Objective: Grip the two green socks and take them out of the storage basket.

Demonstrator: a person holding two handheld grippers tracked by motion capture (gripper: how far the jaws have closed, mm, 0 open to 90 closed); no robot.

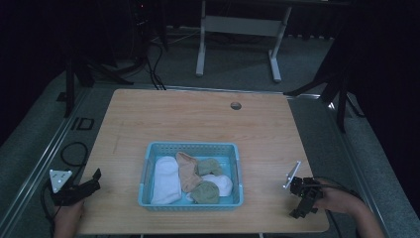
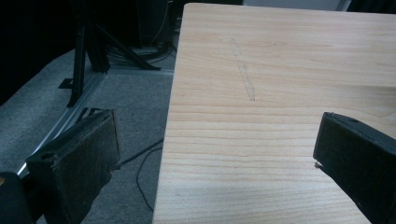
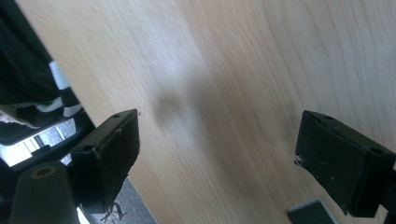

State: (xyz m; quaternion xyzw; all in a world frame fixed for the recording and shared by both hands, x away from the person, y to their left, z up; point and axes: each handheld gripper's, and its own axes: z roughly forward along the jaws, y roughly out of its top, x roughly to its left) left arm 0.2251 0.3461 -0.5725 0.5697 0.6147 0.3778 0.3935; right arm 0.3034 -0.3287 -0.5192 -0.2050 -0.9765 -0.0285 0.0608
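Left gripper (image 1: 88, 184): jaws spread wide, nothing between them, sitting at the near-left corner of the wooden table (image 1: 198, 116), one jaw past the edge over the grey floor (image 2: 126, 98). Right gripper (image 1: 303, 198): jaws spread, empty, angled down over the near-right table edge. Between them, well apart from both: blue basket (image 1: 190, 147) at near centre, holding white socks (image 1: 166, 179), a tan sock (image 1: 187, 171) and green socks (image 1: 205, 192).

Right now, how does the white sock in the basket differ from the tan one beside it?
The white sock is wider and reaches nearer the blue basket's front wall; the tan sock is narrower and starts closer to the back wall. White lies leftmost; tan sits toward the middle. Both lie lengthwise, front to back, touching.
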